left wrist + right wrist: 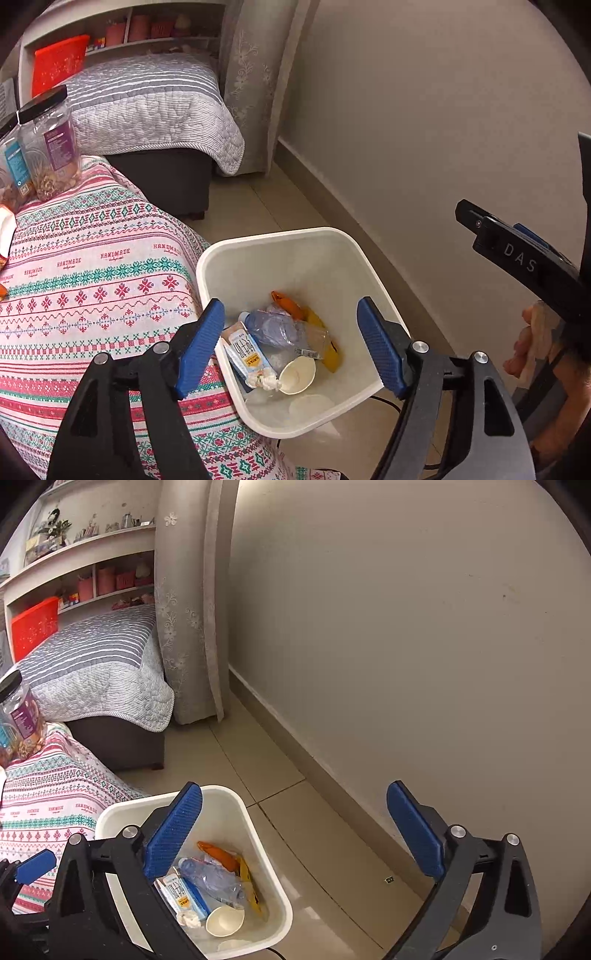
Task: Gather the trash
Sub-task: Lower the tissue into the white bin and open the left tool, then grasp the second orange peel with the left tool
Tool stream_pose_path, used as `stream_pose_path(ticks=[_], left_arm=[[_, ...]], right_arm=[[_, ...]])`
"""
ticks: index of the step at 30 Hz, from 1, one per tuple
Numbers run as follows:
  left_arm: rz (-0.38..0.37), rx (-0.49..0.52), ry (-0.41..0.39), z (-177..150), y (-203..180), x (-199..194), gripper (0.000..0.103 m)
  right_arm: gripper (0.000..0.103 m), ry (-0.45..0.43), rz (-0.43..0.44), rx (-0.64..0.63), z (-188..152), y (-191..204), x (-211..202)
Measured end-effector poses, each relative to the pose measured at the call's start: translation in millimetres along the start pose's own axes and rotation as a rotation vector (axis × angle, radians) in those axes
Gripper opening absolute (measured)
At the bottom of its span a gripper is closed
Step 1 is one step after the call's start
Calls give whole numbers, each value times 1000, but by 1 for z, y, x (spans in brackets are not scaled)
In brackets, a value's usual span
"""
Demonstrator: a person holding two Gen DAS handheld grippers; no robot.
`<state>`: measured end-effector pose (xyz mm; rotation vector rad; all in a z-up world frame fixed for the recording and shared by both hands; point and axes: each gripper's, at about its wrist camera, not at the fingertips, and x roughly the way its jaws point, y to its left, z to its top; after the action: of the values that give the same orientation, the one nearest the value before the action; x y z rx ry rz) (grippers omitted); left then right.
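Observation:
A white trash bin [280, 236] stands on the floor against the cloth-covered table. Inside lie a crushed plastic bottle [277, 328], a small carton [245, 354], a paper cup [297, 374], a yellow wrapper [327, 350] and an orange wrapper [290, 304]. My left gripper [290, 306] hovers over the bin, open, with nothing between its blue pads. In the right wrist view the bin [258, 834] sits low and left, and my right gripper [294, 788] is open wide and empty, its left pad over the bin and its right pad over the floor.
The table's patterned cloth [92, 277] fills the left, with clear snack jars [51, 147] at its far end. A bed [147, 103], a curtain [184, 609] and a plain wall [406, 646] lie beyond. Tiled floor [314, 830] runs beside the bin. A hand [532, 343] shows at right.

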<state>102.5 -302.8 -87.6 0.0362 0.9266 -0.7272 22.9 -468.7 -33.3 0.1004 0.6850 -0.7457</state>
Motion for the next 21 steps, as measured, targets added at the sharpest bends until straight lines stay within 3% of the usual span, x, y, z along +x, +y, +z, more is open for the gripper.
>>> stream_pose_path(ticks=[8,16,21], left_arm=[[148,-73,-31,2,45,-20,83],[336,-246,-4,-8,144,-36,83],[456,-404,10,-16,219,-47,83]], right_arm=[[96,5,40,-71,0,38,-7],[96,15,114,-167,-4,100,-16],[96,21,155,-227,-8,138,-21]])
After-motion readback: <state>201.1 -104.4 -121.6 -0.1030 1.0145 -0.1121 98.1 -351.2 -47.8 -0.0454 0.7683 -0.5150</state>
